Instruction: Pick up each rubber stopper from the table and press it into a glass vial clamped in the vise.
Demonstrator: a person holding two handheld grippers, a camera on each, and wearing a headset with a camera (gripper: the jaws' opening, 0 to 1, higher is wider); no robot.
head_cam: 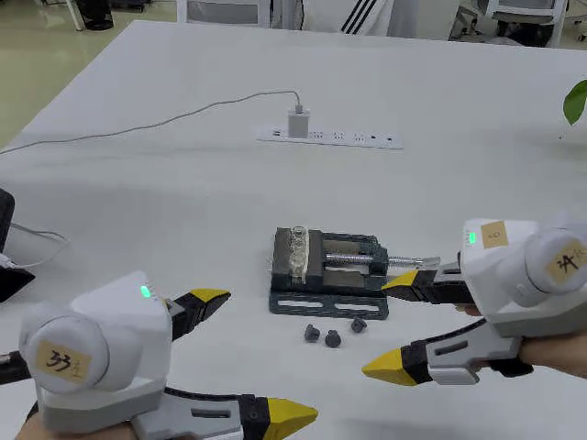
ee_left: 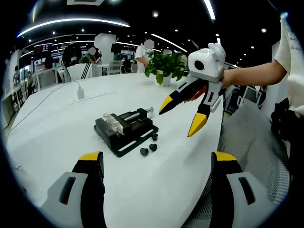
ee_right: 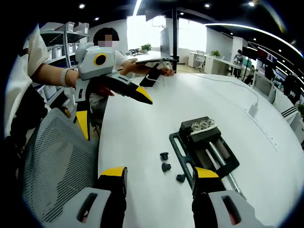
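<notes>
Head view: looks down on a white table [head_cam: 440,183] with a black vise [head_cam: 326,275] near the middle and glass vials [head_cam: 298,252] clamped upright in a row at its left end. Just in front of the vise, on the bare table, three dark rubber stoppers [head_cam: 333,338], close together and touching neither gripper. At lower left, the left gripper [head_cam: 260,355], yellow-tipped jaws spread wide and empty, pointing right. At right, the right gripper [head_cam: 381,327], jaws likewise parted around nothing, tips aimed left, upper tip beside the vise's screw end, lower tip near the stoppers yet apart from them. Farther back, a white power strip [head_cam: 330,137] with a charger [head_cam: 299,121] plugged in and a cable [head_cam: 138,128] trailing left.

Left gripper view: own jaws rising wide apart from the bottom, gripping nothing. Beyond them, the vise at an angle, vials at its left-hand end, stoppers on the table just beside its base. Up and to the right, the right gripper held in the air by a bare arm, jaws released. At the far table edge, a potted plant [ee_left: 166,69].

Right gripper view: own jaws apart and empty. Just past the tips, the three stoppers in a loose cluster left of the vise base. Three vials standing in the vise, with seemingly open mouths. At upper left, by the table's edge, the left gripper aloft with jaws splayed, above a mesh chair [ee_right: 52,156].
</notes>
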